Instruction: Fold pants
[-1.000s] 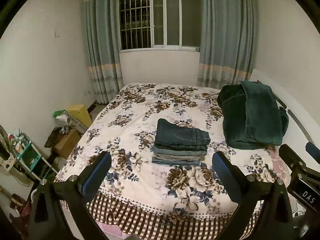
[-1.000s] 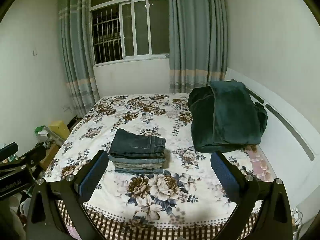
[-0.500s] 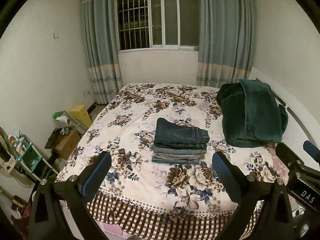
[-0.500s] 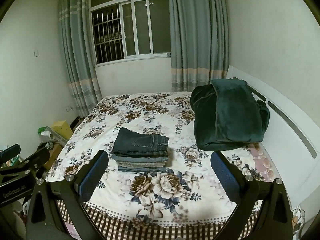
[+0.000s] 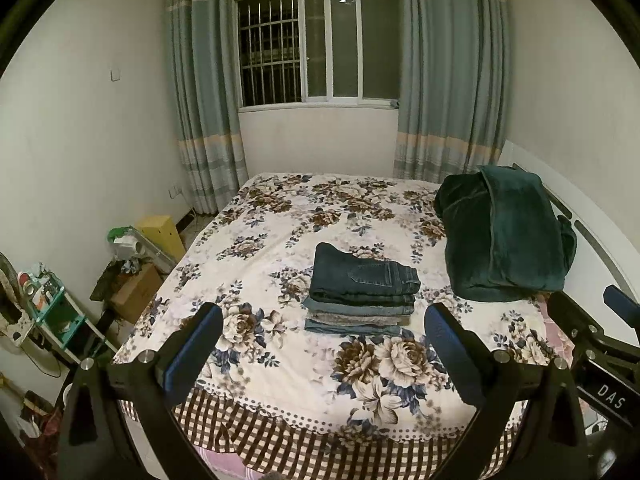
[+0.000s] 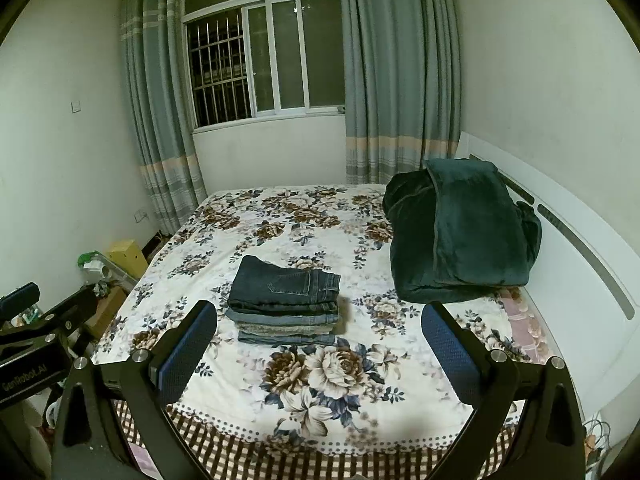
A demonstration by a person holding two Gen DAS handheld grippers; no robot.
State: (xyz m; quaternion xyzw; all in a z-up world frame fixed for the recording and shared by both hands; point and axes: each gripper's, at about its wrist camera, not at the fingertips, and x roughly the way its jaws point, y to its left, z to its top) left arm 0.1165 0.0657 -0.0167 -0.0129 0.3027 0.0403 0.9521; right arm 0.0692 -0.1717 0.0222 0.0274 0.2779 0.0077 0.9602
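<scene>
A neat stack of folded pants (image 5: 360, 292) (image 6: 286, 300), dark blue jeans on top of lighter pairs, lies near the middle of a floral bedspread (image 5: 304, 216) (image 6: 304, 368). My left gripper (image 5: 324, 354) hangs open off the foot of the bed, well short of the stack, nothing between its blue-padded fingers. My right gripper (image 6: 320, 350) is open too, held at the same distance with nothing in it. Each view shows the other gripper's body at its side edge.
A bundled dark green blanket (image 5: 504, 236) (image 6: 460, 232) sits at the right by the white headboard (image 6: 580, 256). Boxes, a small shelf and clutter (image 5: 132, 264) fill the floor left of the bed. Curtains and a barred window (image 5: 316, 48) are behind.
Both grippers have pulled back and risen slightly, so the bed and stack sit a little lower and farther in view. The stack has not moved.
</scene>
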